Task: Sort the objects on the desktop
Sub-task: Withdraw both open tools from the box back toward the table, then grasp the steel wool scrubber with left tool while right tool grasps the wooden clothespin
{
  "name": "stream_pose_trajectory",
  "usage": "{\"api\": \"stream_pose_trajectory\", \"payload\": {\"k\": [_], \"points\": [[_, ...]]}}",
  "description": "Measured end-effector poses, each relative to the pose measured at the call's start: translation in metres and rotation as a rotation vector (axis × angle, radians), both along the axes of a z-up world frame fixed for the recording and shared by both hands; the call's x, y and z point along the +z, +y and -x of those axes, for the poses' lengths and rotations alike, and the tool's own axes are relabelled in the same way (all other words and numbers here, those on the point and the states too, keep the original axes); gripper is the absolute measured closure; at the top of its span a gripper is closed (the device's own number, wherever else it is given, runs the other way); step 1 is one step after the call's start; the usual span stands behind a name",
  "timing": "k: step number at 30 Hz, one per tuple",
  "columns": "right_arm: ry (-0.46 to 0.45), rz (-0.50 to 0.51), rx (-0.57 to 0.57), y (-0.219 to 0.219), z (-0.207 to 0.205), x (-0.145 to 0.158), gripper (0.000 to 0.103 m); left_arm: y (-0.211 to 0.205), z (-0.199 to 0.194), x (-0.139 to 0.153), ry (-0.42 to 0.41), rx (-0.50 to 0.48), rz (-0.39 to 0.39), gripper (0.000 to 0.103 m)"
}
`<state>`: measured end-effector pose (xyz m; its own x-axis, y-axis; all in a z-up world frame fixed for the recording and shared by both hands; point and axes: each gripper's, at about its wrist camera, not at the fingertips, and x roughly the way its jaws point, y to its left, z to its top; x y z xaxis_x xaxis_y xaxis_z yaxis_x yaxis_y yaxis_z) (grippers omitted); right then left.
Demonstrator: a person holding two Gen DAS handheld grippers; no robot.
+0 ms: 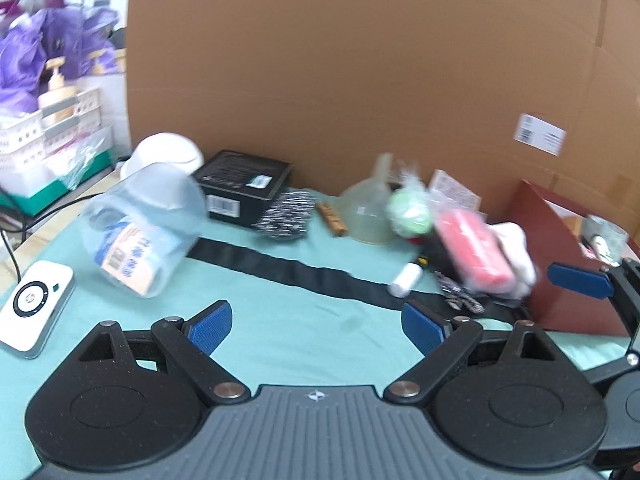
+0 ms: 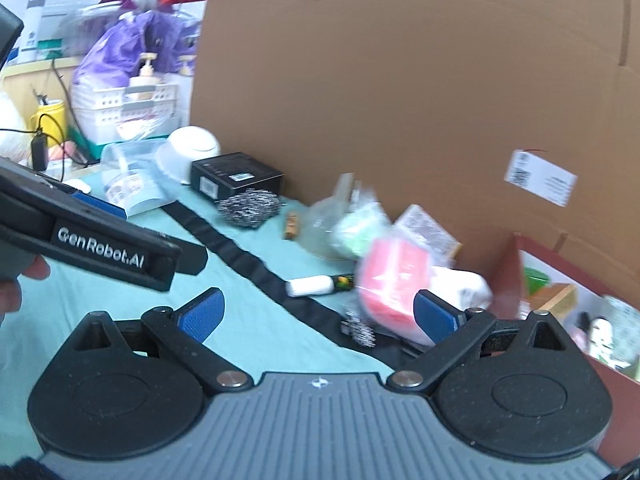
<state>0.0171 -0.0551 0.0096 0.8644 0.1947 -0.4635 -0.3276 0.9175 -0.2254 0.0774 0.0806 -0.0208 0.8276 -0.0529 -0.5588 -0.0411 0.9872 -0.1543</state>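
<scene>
A tall cardboard sheet (image 1: 360, 60) stands along the back of the bench (image 1: 280, 320), which is covered in a teal cloth crossed by a black strip (image 1: 304, 272). At the right edge sits a dark red box (image 2: 516, 280) with small items inside. A clear plastic tub (image 1: 140, 232) lies tilted at the left, beside a white bowl (image 1: 164, 152) and a black box (image 1: 244, 184). Right of these lie a steel scourer (image 1: 286, 216), a clear funnel (image 1: 366, 212), a green ball in wrapping (image 1: 410, 212) and a pink block (image 1: 472, 252), blurred. The left gripper (image 1: 316, 326) hovers over the cloth with its fingers spread wide, holding nothing. The right gripper (image 2: 318, 314) is likewise wide apart and empty, close to the pink block.
</scene>
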Motion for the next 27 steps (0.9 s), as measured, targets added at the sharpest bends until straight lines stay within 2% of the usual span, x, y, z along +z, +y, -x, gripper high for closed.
{"api": "stream_pose_trajectory", "payload": {"k": [6,7,9,12,14,20,22,27], "points": [[0.021,-0.015,0.06,0.02,-0.029,-0.011,0.005,0.014,-0.03,-0.005,-0.008,-0.022,0.002,0.012],[0.024,-0.024,0.071,0.022,-0.036,-0.013,0.006,0.014,-0.037,-0.006,-0.013,-0.027,-0.004,0.014],[0.032,-0.032,0.086,0.025,-0.05,-0.017,0.007,0.013,-0.051,-0.009,-0.012,-0.024,-0.019,0.024],[0.055,-0.049,0.083,0.026,-0.075,-0.022,0.018,0.012,-0.075,-0.016,0.003,-0.019,-0.028,0.034],[0.076,-0.07,0.076,0.025,-0.091,-0.026,0.021,0.012,-0.089,-0.02,0.014,-0.023,-0.026,0.037],[0.12,-0.09,0.069,0.031,-0.135,-0.04,0.038,0.013,-0.121,-0.031,0.017,0.007,-0.063,0.038],[0.148,-0.101,0.071,0.032,-0.149,-0.046,0.049,0.018,-0.131,-0.033,0.03,0.007,-0.05,0.039],[0.185,-0.102,0.08,0.042,-0.176,-0.058,0.06,0.026,-0.147,-0.04,0.053,0.007,-0.012,0.049]]}}
